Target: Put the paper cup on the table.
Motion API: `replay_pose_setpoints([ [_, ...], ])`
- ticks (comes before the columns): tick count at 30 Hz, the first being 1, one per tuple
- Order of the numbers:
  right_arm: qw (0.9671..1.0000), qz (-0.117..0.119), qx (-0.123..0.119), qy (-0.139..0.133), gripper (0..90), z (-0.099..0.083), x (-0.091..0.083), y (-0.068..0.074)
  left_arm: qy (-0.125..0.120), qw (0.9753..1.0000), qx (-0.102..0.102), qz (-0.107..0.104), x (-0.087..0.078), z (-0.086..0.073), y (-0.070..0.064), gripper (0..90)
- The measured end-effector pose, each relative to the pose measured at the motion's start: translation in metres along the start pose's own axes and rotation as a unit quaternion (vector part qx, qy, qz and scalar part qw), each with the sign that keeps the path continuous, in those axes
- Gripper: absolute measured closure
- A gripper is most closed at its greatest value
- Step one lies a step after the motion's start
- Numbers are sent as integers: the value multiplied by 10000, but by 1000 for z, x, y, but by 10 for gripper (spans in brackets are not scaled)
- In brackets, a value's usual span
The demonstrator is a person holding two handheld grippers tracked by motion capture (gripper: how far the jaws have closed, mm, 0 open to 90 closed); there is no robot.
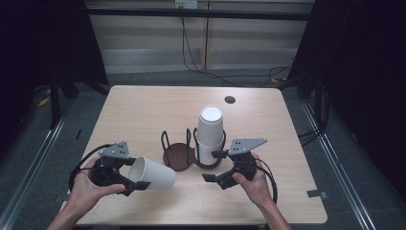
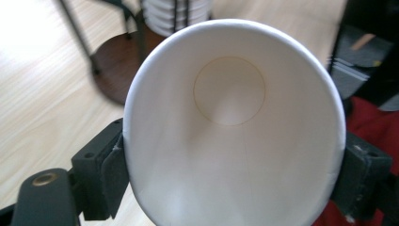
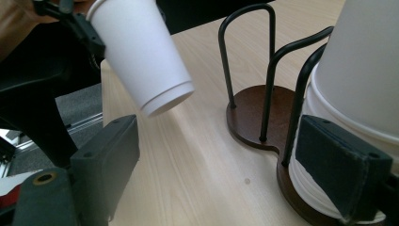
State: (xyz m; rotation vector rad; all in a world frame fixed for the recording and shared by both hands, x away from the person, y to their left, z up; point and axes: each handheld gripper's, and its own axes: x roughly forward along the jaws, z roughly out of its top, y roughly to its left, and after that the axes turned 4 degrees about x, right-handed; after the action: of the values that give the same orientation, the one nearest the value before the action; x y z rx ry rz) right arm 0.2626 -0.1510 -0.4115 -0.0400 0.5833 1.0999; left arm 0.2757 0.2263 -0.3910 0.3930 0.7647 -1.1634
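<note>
the left gripper [image 1: 136, 184] clamps a white cup [image 1: 152, 173] by its rim, tipped on its side above the table [image 1: 143, 105], left of the holder [image 1: 179, 155]. the right gripper [image 1: 214, 166] gapes wide beside the cup stack [image 1: 209, 136] standing in the holder's right ring.

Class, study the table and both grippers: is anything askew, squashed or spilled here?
The paper cup in the left gripper lies tipped on its side, and its rim looks squeezed oval between the jaws. Nothing has spilled; the cup stack stands upright in the holder.
</note>
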Motion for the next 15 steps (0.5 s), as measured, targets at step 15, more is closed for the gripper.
replay_pose_setpoints([
  [15,10000,13,38,56,142,-2,0,0,612,9971,-251,365,-28,-10,25,145],
])
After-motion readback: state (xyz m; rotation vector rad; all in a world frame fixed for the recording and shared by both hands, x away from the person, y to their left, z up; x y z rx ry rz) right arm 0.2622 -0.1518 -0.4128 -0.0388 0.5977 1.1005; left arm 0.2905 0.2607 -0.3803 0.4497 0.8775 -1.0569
